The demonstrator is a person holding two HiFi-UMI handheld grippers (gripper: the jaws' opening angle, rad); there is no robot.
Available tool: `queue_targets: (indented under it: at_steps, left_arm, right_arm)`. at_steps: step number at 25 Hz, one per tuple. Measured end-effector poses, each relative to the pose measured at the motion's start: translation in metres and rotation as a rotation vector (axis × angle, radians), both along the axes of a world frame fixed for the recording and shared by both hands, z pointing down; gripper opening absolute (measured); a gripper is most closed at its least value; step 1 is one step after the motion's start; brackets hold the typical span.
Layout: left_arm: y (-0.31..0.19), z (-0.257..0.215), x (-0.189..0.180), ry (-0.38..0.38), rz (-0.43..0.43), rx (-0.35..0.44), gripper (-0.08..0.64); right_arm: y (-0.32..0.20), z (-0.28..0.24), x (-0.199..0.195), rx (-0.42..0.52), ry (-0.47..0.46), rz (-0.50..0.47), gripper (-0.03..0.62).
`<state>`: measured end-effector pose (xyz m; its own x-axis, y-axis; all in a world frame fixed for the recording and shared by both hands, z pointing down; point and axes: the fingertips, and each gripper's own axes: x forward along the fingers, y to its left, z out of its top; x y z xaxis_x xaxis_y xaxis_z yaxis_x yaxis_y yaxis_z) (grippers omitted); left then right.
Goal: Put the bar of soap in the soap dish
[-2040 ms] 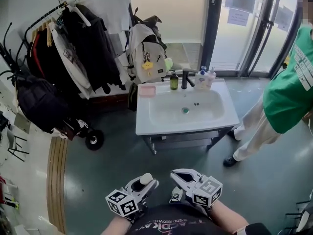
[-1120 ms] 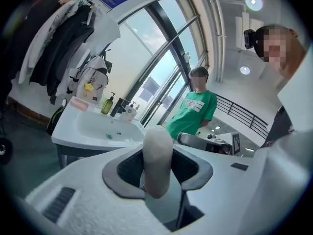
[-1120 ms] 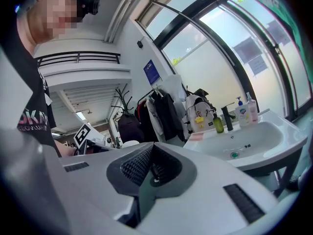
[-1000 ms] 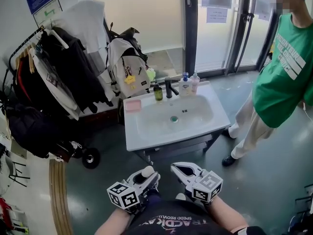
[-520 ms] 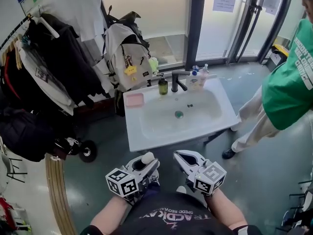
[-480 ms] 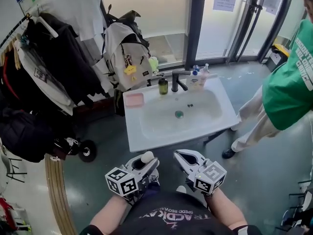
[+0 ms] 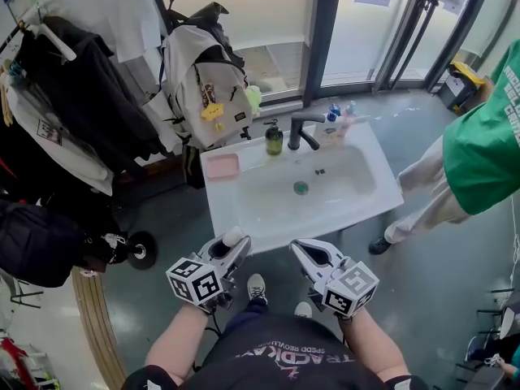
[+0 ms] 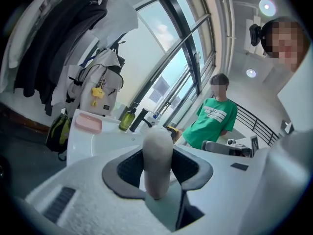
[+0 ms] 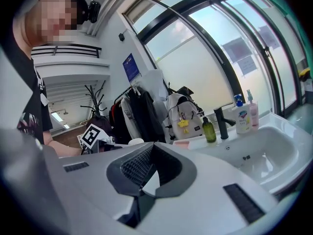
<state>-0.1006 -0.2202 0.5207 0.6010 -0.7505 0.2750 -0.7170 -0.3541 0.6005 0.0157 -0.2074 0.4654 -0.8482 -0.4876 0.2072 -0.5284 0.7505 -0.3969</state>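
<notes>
Sink [image 7: 244, 222]: white basin straight ahead of the person and below the two grippers, which hang just short of its near edge; neither one is over the basin yet.
Left gripper [image 7: 231, 249]: jaws spread wide and clamped on the bar of soap, which stands on end between the pads and sticks out past them.
Right gripper [image 7: 302, 250]: jaws together with nothing between them; it looks to have no part in this step.
Soap dish [image 7: 222, 166]: pink, on the sink's back left corner, left of the green bottle [image 7: 274, 139] and the black tap [image 7: 302, 130]. Nothing shows in it, and it is well apart from the soap.
Bar of soap [image 7: 233, 235]: pale and rounded, held in the left gripper. Picking it up is done. By my reckoning the rest remains: carry it across the basin to the back left corner, lower it into the dish and open the jaws.
</notes>
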Motion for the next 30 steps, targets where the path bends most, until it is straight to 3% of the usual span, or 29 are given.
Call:
queue_targets:
  at_steps: [16, 30]
  left_arm:
    - [-0.12, 0.027, -0.079, 0.003, -0.109, 0.0, 0.161]
    - [-0.214, 0.092, -0.126, 0.062, -0.275, -0.117, 0.161]
  right_arm:
    - [-0.06, 0.026, -0.042, -0.028, 0.058, 0.105, 0.012]
    - [-0.068, 0.058, -0.055, -0.091, 0.114, 0.17, 0.011]
